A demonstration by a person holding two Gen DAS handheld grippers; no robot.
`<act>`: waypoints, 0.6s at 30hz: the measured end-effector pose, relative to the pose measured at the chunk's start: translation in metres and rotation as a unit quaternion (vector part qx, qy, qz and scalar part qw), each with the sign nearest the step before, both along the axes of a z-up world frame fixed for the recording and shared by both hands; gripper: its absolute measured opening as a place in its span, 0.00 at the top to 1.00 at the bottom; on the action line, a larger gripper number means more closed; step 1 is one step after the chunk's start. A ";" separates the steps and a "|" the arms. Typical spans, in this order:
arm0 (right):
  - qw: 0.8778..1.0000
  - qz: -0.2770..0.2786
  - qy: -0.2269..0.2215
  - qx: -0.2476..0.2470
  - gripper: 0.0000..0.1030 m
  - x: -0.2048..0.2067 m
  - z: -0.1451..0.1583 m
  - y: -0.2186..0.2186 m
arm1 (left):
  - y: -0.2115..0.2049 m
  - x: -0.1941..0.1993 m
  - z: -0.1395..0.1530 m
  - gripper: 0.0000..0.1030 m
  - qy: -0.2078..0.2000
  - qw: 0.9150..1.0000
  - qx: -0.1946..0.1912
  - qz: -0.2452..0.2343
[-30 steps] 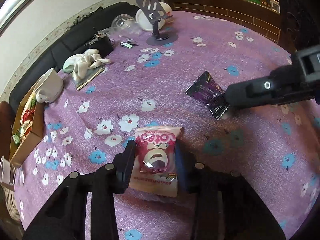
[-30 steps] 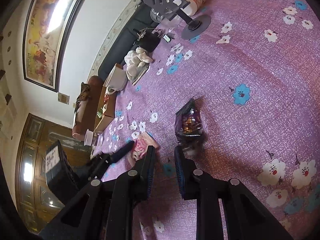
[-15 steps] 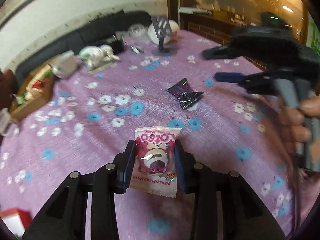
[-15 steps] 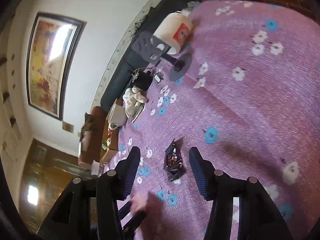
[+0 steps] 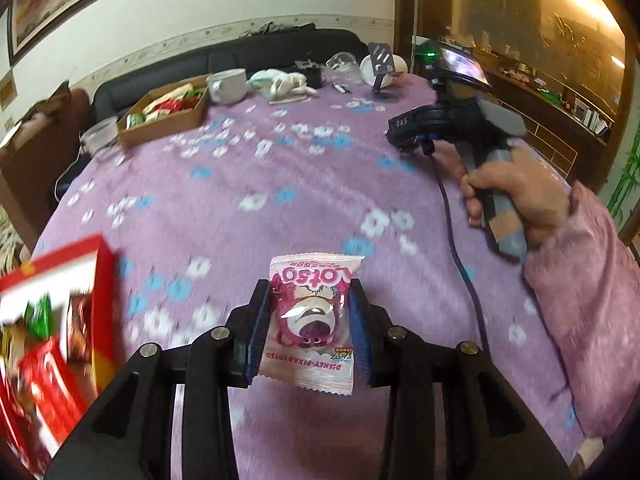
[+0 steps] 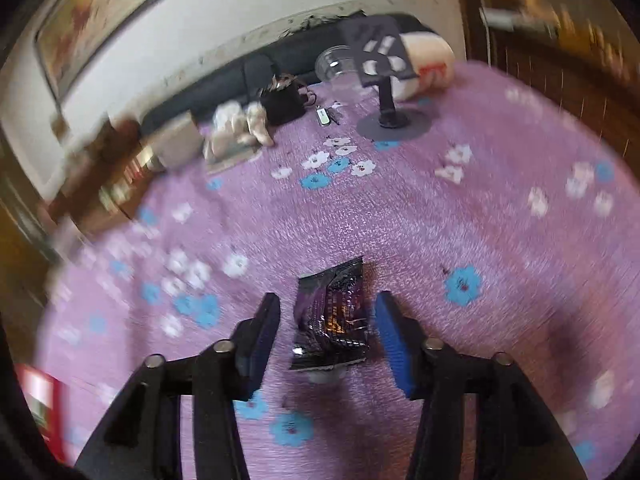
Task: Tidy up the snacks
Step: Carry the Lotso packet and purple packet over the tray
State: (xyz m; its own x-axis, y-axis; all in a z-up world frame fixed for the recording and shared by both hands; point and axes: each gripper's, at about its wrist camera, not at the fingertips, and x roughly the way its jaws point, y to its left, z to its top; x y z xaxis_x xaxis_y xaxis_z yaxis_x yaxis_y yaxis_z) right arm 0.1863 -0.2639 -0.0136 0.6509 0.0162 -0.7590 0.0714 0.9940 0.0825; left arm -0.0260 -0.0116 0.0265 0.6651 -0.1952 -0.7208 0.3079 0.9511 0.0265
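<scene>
Left gripper [image 5: 311, 324] pinches the pink packet [image 5: 311, 322], a pad pressed on each side edge, packet upright and lifted clear of the bench [image 5: 280, 184]. Red box [image 5: 52, 320] with wrappers inside sits at the lower left of that view, blurred. Brown tray [image 5: 164, 118] of snacks sits far across the bench, next to a white bowl [image 5: 227, 85]. Right hand [image 5: 516, 196] holds the right gripper's handle at the right edge of that view, pink sleeve [image 5: 588, 320] behind it. Right gripper [image 6: 328, 328] is spread and closing; dark packet [image 6: 334, 316] lies flat on the bench between the pads [image 6: 394, 340], gaps visible both sides, no contact. Phone stand [image 6: 384, 80], clear cup [image 6: 334, 65], white cloth [image 6: 240, 128] and black pouch [image 6: 282, 102] sit at the bench's far edge. Right view is motion-blurred toward the edges.
</scene>
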 end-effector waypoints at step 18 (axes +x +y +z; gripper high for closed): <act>0.965 0.068 -0.005 0.254 0.70 -0.049 0.044 -0.011 | 0.076 -0.048 0.034 0.66 -0.067 0.993 -0.010 0.096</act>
